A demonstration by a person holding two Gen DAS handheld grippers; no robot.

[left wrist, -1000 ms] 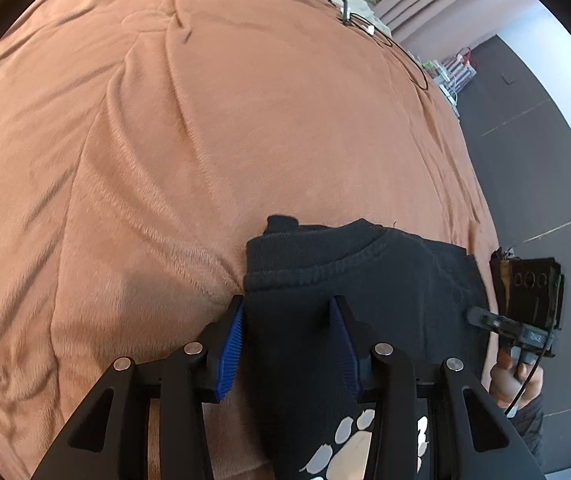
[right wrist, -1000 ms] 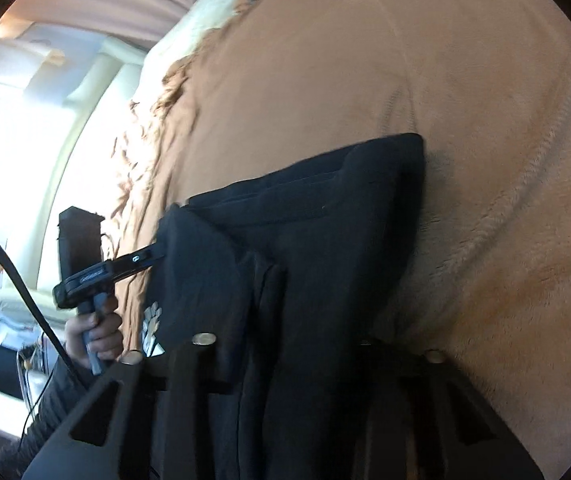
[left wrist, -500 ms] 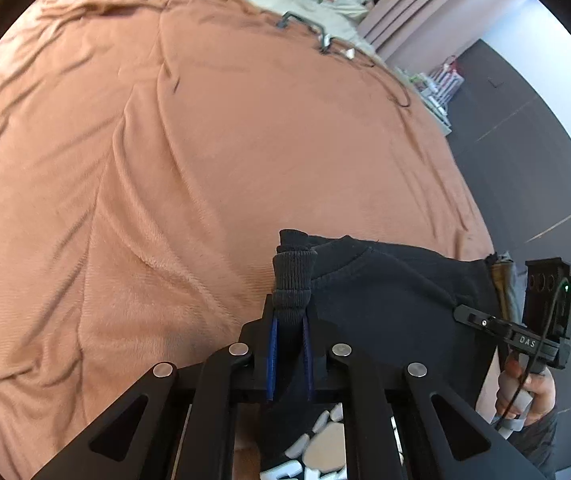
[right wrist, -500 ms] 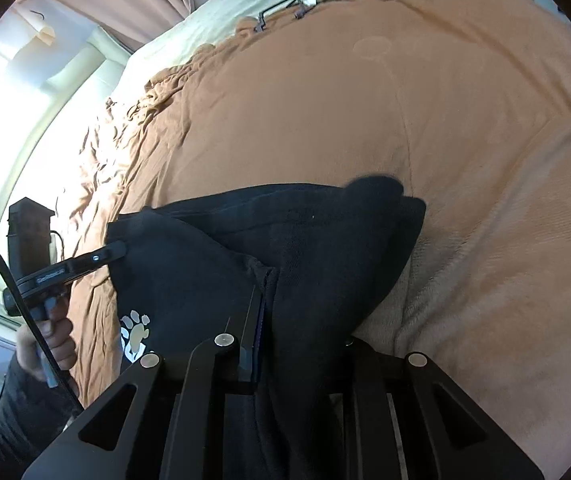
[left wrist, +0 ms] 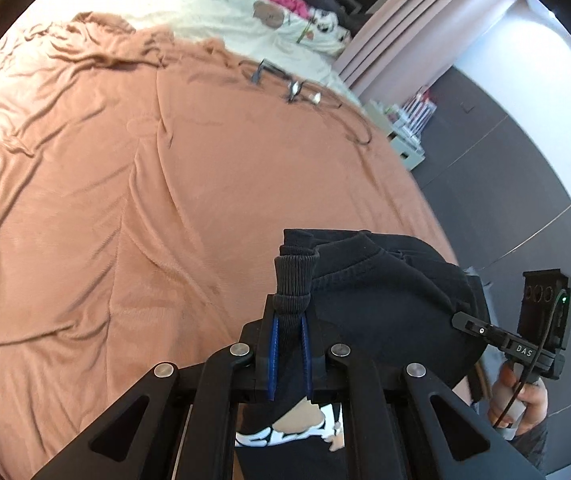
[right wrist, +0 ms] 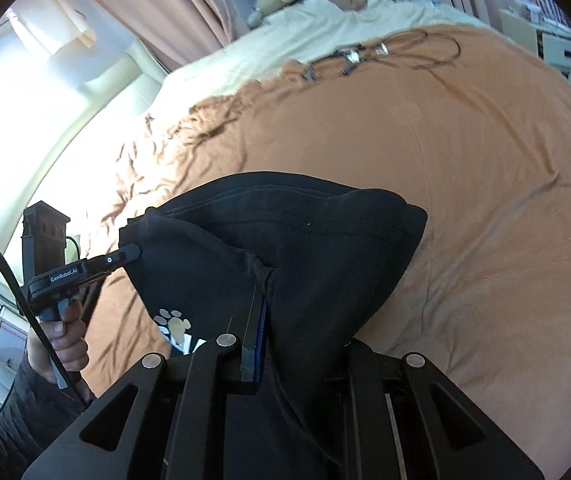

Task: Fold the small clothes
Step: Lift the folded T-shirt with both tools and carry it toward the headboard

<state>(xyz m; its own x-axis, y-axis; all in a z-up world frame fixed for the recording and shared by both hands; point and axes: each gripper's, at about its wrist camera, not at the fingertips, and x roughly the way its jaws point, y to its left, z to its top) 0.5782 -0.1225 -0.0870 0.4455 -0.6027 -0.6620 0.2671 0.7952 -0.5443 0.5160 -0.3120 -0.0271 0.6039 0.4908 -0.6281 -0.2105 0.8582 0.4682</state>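
Note:
A small black sweatshirt (left wrist: pixel 385 304) with a white paw print hangs between my two grippers above the orange blanket (left wrist: pixel 125 184). My left gripper (left wrist: pixel 289 320) is shut on its ribbed edge, which sticks up between the blue pads. My right gripper (right wrist: pixel 285 320) is shut on another part of the sweatshirt (right wrist: pixel 305 248); the cloth drapes over and hides its right finger. Each gripper also shows in the other's view: the right one (left wrist: pixel 473 326) and the left one (right wrist: pixel 125 254), both gripping the garment's edge.
The orange blanket (right wrist: pixel 465 152) covers a bed. Cables and small metal parts (left wrist: pixel 289 84) lie near its far edge, beside a cream sheet (left wrist: pixel 213 12) with soft toys. Pink curtains and a grey wall stand on the right.
My left gripper went from open around the sweatshirt to shut on it. Both grippers have lifted the sweatshirt up off the blanket, and more of the room has come into view.

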